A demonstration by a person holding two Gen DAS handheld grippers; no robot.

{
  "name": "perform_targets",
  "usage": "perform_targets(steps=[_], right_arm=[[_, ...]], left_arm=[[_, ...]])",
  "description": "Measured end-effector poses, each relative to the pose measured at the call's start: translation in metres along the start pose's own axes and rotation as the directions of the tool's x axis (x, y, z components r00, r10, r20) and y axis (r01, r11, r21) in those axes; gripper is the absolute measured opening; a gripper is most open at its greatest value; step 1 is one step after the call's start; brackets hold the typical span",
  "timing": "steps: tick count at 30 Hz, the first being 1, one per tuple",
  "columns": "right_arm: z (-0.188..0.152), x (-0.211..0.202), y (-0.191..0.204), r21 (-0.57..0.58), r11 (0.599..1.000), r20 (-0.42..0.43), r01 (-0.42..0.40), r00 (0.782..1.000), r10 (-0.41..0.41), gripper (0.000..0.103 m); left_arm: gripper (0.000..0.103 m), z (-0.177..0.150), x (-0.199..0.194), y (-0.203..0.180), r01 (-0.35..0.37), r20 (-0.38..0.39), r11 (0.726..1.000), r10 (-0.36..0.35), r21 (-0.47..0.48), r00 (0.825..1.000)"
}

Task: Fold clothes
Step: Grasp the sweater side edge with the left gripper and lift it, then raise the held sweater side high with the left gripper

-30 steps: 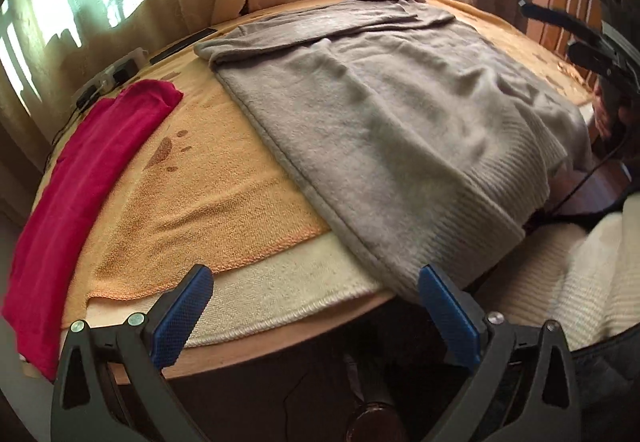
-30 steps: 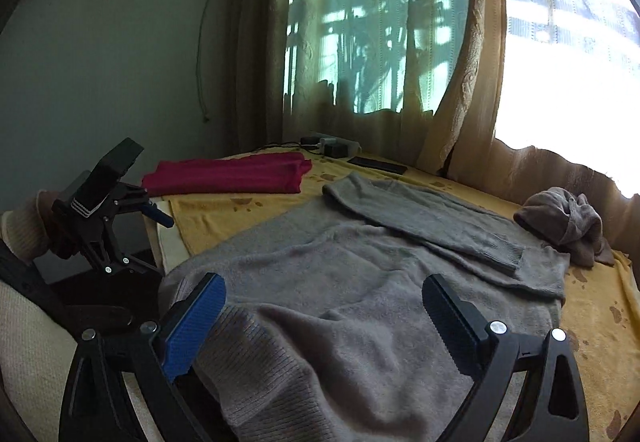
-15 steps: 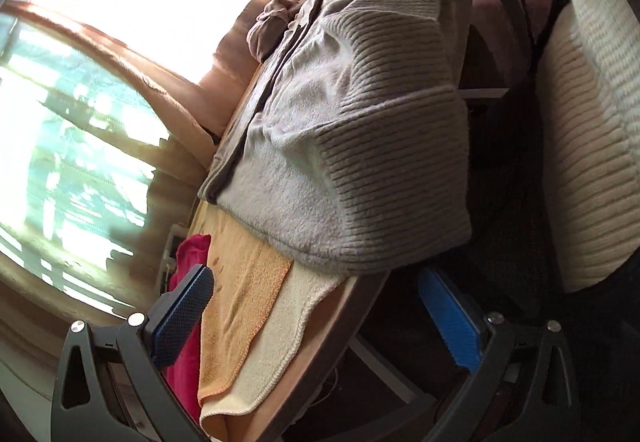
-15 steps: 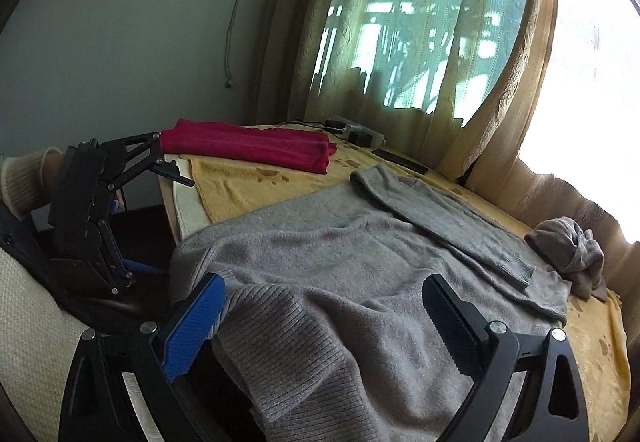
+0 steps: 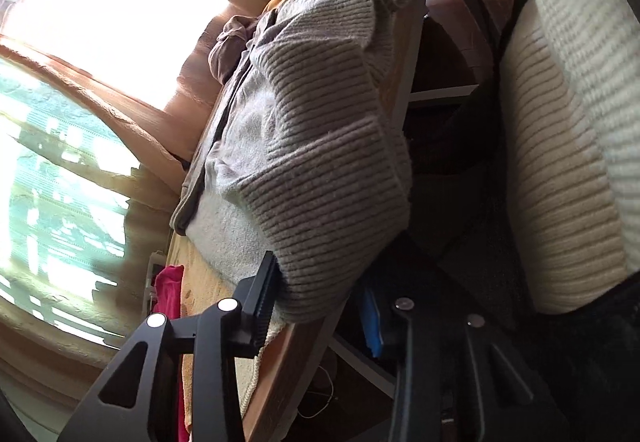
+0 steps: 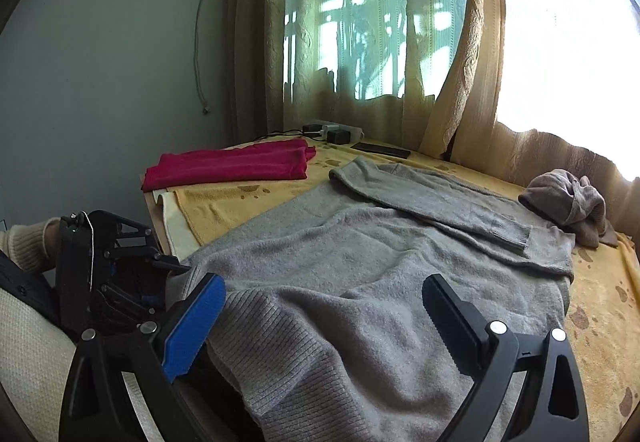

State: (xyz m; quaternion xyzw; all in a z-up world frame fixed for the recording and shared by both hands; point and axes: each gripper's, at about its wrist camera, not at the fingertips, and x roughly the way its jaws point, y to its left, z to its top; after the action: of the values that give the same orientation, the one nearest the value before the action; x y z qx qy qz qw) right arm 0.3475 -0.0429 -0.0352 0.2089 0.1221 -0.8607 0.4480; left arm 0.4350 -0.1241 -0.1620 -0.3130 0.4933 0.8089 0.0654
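Looking at the grey sweater (image 6: 360,282), we see it spread over the yellow towel (image 6: 240,202) on the table, one sleeve laid across the body and the ribbed hem (image 5: 332,210) hanging over the near edge. Our left gripper (image 5: 320,306) has its jaws around that hem corner, though we cannot tell if they already pinch it, and our right gripper (image 6: 324,314) hovers wide open and empty above the hem. We judge the knit soft, thick and stretchy, so the firmer ribbed corners are the best places to hold.

Black skeletal right gripper (image 6: 322,326) with blue pads, silver screws, matching left gripper (image 5: 320,306), cream ribbed-knit sleeve (image 6: 26,242)
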Motion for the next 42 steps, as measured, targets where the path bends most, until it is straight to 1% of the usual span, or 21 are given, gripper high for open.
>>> perform_targets(steps=[1, 2, 5, 8, 11, 14, 18, 21, 23, 25, 28, 29, 30, 34, 35, 36, 37, 38, 39, 40, 42], right_arm=[[0.0, 0.0, -0.002, 0.006, 1.0, 0.001, 0.001, 1.0, -0.001, 0.101], [0.0, 0.0, -0.003, 0.011, 1.0, 0.002, 0.001, 1.0, -0.001, 0.101], [-0.001, -0.001, -0.008, 0.028, 1.0, 0.005, 0.003, 1.0, -0.003, 0.101], [-0.001, -0.001, -0.013, 0.048, 0.999, 0.008, 0.002, 1.0, -0.003, 0.101], [-0.001, -0.006, -0.016, 0.053, 0.998, 0.015, 0.02, 1.0, -0.02, 0.101], [-0.002, -0.012, -0.023, 0.066, 0.996, 0.024, 0.052, 0.998, -0.054, 0.101], [-0.008, -0.018, -0.036, 0.119, 0.991, 0.023, 0.062, 0.998, -0.065, 0.101], [-0.012, -0.019, -0.04, 0.14, 0.989, 0.014, 0.045, 0.999, -0.048, 0.101], [-0.009, -0.013, -0.037, 0.145, 0.989, 0.008, -0.007, 1.0, 0.006, 0.101], [-0.006, -0.007, -0.035, 0.15, 0.987, 0.003, -0.06, 0.998, 0.06, 0.101], [-0.002, 0.002, -0.031, 0.159, 0.978, -0.004, -0.138, 0.99, 0.14, 0.101], [0.001, 0.006, -0.03, 0.17, 0.97, -0.006, -0.174, 0.984, 0.178, 0.101], [0.005, 0.015, -0.032, 0.204, 0.95, -0.008, -0.235, 0.97, 0.241, 0.101], [0.023, 0.054, -0.045, 0.356, 0.841, 0.027, -0.407, 0.904, 0.426, 0.101], [0.027, 0.065, -0.049, 0.384, 0.816, 0.036, -0.432, 0.89, 0.454, 0.101], [0.03, 0.074, -0.052, 0.404, 0.802, 0.041, -0.439, 0.885, 0.464, 0.101], [0.033, 0.081, -0.054, 0.412, 0.806, 0.035, -0.426, 0.891, 0.453, 0.101], [0.036, 0.088, -0.053, 0.404, 0.825, 0.017, -0.395, 0.905, 0.425, 0.101], [0.038, 0.094, -0.053, 0.396, 0.843, -0.001, -0.363, 0.918, 0.396, 0.101], [0.04, 0.1, -0.052, 0.386, 0.859, -0.019, -0.335, 0.929, 0.371, 0.101], [0.041, 0.11, -0.05, 0.361, 0.88, -0.052, -0.308, 0.936, 0.349, 0.101]], left_arm=[[0.029, 0.001, -0.007, 0.004, 0.008, 0.014, 1.0, -0.007, -0.018, 1.0], [0.026, 0.002, -0.013, 0.011, 0.013, 0.029, 0.999, -0.012, -0.046, 1.0], [0.022, 0.003, -0.032, 0.036, 0.036, 0.094, 0.987, -0.022, -0.159, 0.995], [0.017, 0.007, -0.043, 0.061, 0.066, 0.158, 0.961, -0.024, -0.268, 0.987], [0.016, 0.012, -0.051, 0.083, 0.103, 0.225, 0.931, -0.023, -0.35, 0.974], [0.016, 0.019, -0.048, 0.103, 0.139, 0.268, 0.897, -0.024, -0.419, 0.963], [0.016, 0.029, -0.022, 0.12, 0.114, 0.246, 0.876, 0.005, -0.468, 0.969], [0.016, 0.032, -0.003, 0.129, 0.127, 0.226, 0.852, -0.01, -0.508, 0.974], [0.016, 0.03, 0.01, 0.138, 0.152, 0.218, 0.824, -0.036, -0.545, 0.975], [0.016, 0.025, 0.022, 0.146, 0.192, 0.217, 0.784, -0.076, -0.59, 0.973], [0.016, 0.015, 0.037, 0.155, 0.278, 0.246, 0.714, -0.151, -0.642, 0.957], [0.016, 0.012, 0.042, 0.156, 0.299, 0.254, 0.694, -0.17, -0.655, 0.952], [0.016, 0.01, 0.045, 0.157, 0.309, 0.255, 0.683, -0.182, -0.662, 0.95], [0.016, 0.008, 0.049, 0.154, 0.324, 0.255, 0.683, -0.203, -0.655, 0.945], [0.019, 0.009, 0.05, 0.153, 0.326, 0.257, 0.683, -0.206, -0.653, 0.944], [0.022, 0.008, 0.051, 0.153, 0.329, 0.256, 0.683, -0.21, -0.652, 0.944], [0.035, 0.008, 0.053, 0.153, 0.33, 0.252, 0.679, -0.216, -0.656, 0.943], [0.061, 0.007, 0.056, 0.153, 0.329, 0.246, 0.672, -0.22, -0.663, 0.944], [0.077, 0.005, 0.059, 0.154, 0.321, 0.236, 0.665, -0.217, -0.674, 0.947], [0.087, 0.002, 0.062, 0.156, 0.309, 0.229, 0.654, -0.208, -0.69, 0.951], [0.087, -0.006, 0.068, 0.163, 0.319, 0.241, 0.608, -0.209, -0.727, 0.948]])
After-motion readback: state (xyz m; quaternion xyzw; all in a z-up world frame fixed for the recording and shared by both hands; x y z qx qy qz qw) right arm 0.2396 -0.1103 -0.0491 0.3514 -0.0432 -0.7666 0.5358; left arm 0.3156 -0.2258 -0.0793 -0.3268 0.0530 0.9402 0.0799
